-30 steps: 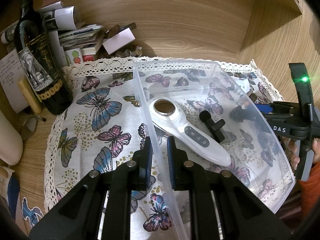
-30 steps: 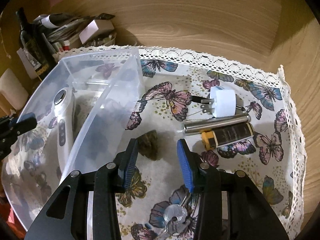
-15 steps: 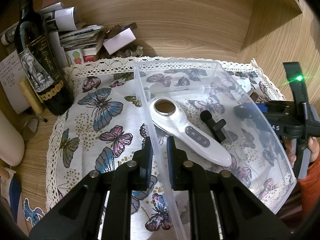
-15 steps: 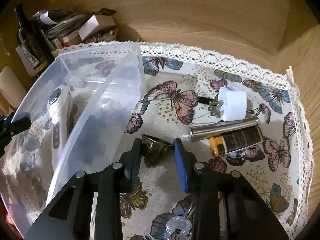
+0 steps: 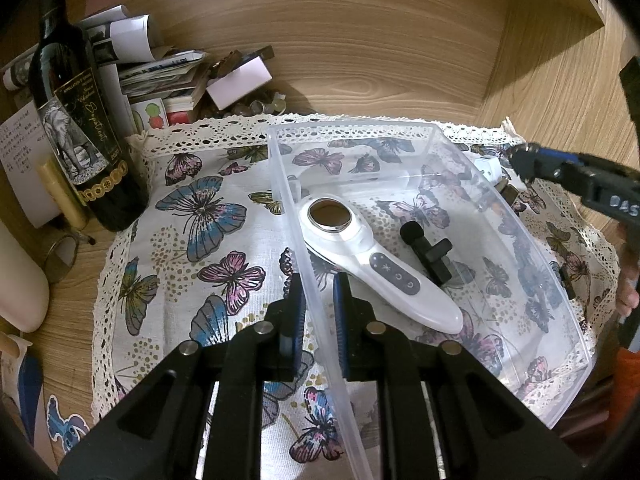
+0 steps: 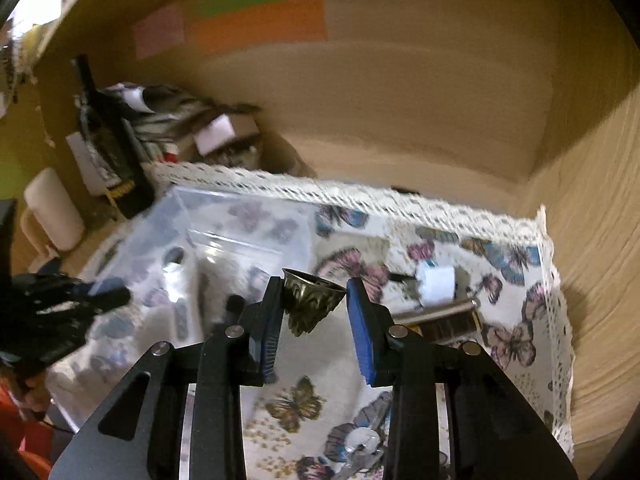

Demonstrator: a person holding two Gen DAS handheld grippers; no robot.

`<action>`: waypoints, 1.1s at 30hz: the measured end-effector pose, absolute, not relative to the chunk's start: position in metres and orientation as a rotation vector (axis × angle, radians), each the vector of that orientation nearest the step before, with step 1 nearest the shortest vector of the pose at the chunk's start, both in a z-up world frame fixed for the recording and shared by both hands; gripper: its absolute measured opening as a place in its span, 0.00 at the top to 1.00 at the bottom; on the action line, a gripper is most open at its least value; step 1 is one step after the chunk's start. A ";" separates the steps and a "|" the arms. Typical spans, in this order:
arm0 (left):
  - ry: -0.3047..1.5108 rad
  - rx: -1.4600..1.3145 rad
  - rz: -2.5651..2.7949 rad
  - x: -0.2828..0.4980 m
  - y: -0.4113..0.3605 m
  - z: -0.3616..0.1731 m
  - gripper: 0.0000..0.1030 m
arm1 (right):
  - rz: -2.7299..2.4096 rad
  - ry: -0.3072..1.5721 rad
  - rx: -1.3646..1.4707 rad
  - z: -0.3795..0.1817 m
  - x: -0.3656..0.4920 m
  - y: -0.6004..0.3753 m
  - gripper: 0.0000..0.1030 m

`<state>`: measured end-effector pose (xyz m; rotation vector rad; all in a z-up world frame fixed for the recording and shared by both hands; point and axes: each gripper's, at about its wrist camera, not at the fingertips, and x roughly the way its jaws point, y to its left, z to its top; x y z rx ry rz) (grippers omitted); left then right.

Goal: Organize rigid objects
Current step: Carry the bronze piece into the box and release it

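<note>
Brass bell (image 6: 313, 302) hung clear of the butterfly cloth (image 6: 516, 344), pinched by its flared rim between the jaws of the right gripper (image 6: 316, 322); half a second earlier it had sat on the cloth with the jaws just closing round it, so the lift had only now happened, and the blur in the right wrist view suggested the hand was swinging as it rose; the bell's mouth pointed up and away, its crown toward the wrist. Just to its left stood the clear plastic bin (image 5: 424, 130), where a white handheld device (image 5: 372, 264) and a small black clip microphone (image 5: 426, 248) already lay; I judged the bell was bound for the same place, and that the task was partly done. The left gripper (image 5: 318, 308) had not shifted; its jaws were shut on the bin's near wall, steadying it for the drop. Left on the cloth beyond the bell were a white plug adapter (image 6: 436, 286), a steel cylinder (image 6: 434, 310), a dark lighter (image 6: 448, 326) touching it, and keys (image 6: 360, 446) near the wrist, all apparently waiting their turn. A wine bottle (image 5: 76, 120) stood on the desk (image 5: 72, 288) off the cloth.
</note>
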<state>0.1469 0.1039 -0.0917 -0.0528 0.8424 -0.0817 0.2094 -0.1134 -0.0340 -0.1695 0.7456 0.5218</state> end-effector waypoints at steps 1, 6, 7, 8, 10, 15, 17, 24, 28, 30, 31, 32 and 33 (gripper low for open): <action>0.842 -0.052 -0.082 0.147 0.104 -0.092 0.87 | 0.533 0.736 -0.176 -0.031 0.207 -0.110 0.72; 0.842 -0.053 -0.082 0.147 0.104 -0.092 0.87 | 0.589 0.719 -0.230 -0.028 0.193 -0.086 0.72; 0.842 -0.054 -0.082 0.147 0.104 -0.092 0.87 | 0.598 0.722 -0.243 -0.029 0.191 -0.081 0.72; 0.842 -0.053 -0.082 0.147 0.103 -0.092 0.87 | 0.608 0.726 -0.256 -0.031 0.189 -0.077 0.72; 0.842 -0.053 -0.081 0.147 0.103 -0.092 0.87 | 0.627 0.741 -0.282 -0.035 0.185 -0.067 0.72; 0.842 -0.054 -0.081 0.147 0.103 -0.092 0.87 | 0.655 0.792 -0.329 -0.049 0.182 -0.050 0.72; 0.841 -0.054 -0.081 0.147 0.103 -0.092 0.87 | 0.659 0.810 -0.343 -0.053 0.182 -0.045 0.72; 0.841 -0.052 -0.082 0.147 0.103 -0.092 0.87 | 0.652 0.897 -0.377 -0.070 0.190 -0.039 0.71; 0.841 -0.053 -0.080 0.148 0.103 -0.092 0.87 | 0.644 0.890 -0.386 -0.068 0.187 -0.038 0.71; 0.841 -0.054 -0.080 0.148 0.102 -0.092 0.87 | 0.644 0.881 -0.390 -0.067 0.185 -0.039 0.71; 0.841 -0.053 -0.079 0.148 0.102 -0.092 0.87 | 0.645 0.880 -0.388 -0.067 0.185 -0.040 0.71; 0.841 -0.053 -0.079 0.148 0.102 -0.092 0.87 | 0.645 0.878 -0.386 -0.066 0.185 -0.040 0.71; 0.841 -0.053 -0.080 0.148 0.102 -0.092 0.87 | 0.645 0.876 -0.382 -0.065 0.185 -0.041 0.70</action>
